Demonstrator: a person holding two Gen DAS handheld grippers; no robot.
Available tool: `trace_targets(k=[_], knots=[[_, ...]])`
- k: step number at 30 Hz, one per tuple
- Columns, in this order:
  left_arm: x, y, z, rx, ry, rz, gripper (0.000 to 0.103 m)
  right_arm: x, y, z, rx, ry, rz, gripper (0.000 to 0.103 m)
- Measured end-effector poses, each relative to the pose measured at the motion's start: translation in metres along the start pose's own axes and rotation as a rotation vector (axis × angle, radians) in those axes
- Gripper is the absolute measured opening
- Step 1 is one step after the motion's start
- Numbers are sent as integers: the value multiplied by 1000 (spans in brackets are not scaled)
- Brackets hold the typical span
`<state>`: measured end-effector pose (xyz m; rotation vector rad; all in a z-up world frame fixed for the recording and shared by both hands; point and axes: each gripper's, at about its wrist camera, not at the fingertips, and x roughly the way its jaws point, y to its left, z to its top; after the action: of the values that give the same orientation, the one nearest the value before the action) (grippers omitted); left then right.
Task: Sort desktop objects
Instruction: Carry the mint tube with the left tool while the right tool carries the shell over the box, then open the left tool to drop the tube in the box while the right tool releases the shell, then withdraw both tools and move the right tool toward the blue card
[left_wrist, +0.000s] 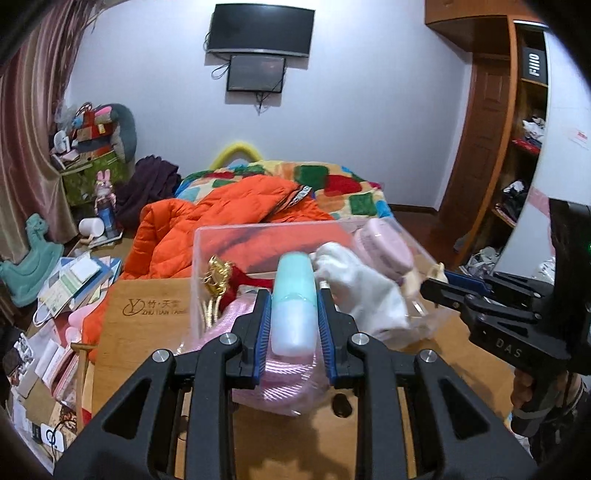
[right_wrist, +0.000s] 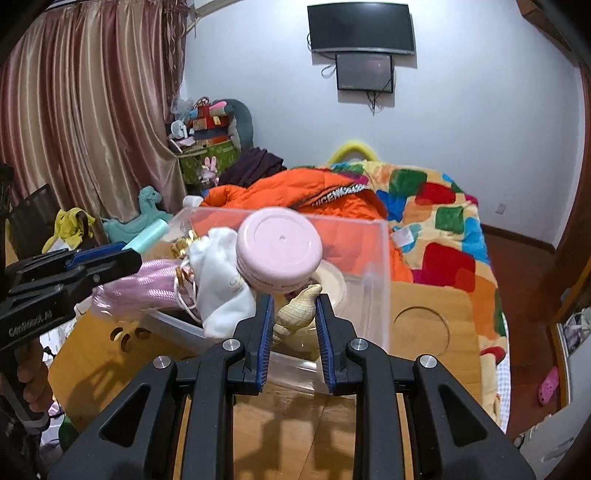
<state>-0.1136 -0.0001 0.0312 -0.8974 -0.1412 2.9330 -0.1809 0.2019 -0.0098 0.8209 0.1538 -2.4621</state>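
The left gripper (left_wrist: 294, 306) is clamped on a mint-green bottle (left_wrist: 294, 295), which is pinched between the two blue pads (left_wrist: 263, 332) and points forward along the fingers, its paler capped end toward the camera. In the right wrist view the same bottle (right_wrist: 147, 236) is seen projecting from the left gripper (right_wrist: 127, 254) at the left edge of frame, raised over the near-left part of a clear plastic box (right_wrist: 380, 280).

The right gripper (right_wrist: 294, 306) is closed on a pale ribbed seashell (right_wrist: 295, 314), held between its blue pads (right_wrist: 323, 325). From the left wrist view only the tip of the right gripper (left_wrist: 434, 282) is visible, with a scrap of something cream at its end (probably the shell, but too blurred to confirm). A hand (left_wrist: 524, 391) is wrapped round its handle.

The clear plastic box (left_wrist: 236, 236) stands on a wooden board (left_wrist: 147, 321) bearing a printed logo. Noted in or over the box: a round pink jar (right_wrist: 279, 251), a white cloth pouch (right_wrist: 221, 280), a gold-coloured ornament with red trim (left_wrist: 216, 277), and a pink ribbed packet (left_wrist: 240, 314) that overhangs the near-left wall. Whether the pink jar rests on the pouch or on the box rim cannot be told.

Behind the board an orange padded jacket (left_wrist: 221, 214) lies on a bed with a blanket of coloured squares (right_wrist: 443, 229).
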Motion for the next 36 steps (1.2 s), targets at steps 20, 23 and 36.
trace_targets(k=[20, 23, 36], knots=[[-34, -14, -1, 64, -33, -24, 37, -21, -8, -16, -14, 7, -41, 31], [-43, -21, -7, 84, -36, -22, 40, -33, -10, -25, -14, 6, -52, 39], [-29, -45, -67, 90, 147, -88, 47, -51, -28, -95, 115, 129, 5, 39]])
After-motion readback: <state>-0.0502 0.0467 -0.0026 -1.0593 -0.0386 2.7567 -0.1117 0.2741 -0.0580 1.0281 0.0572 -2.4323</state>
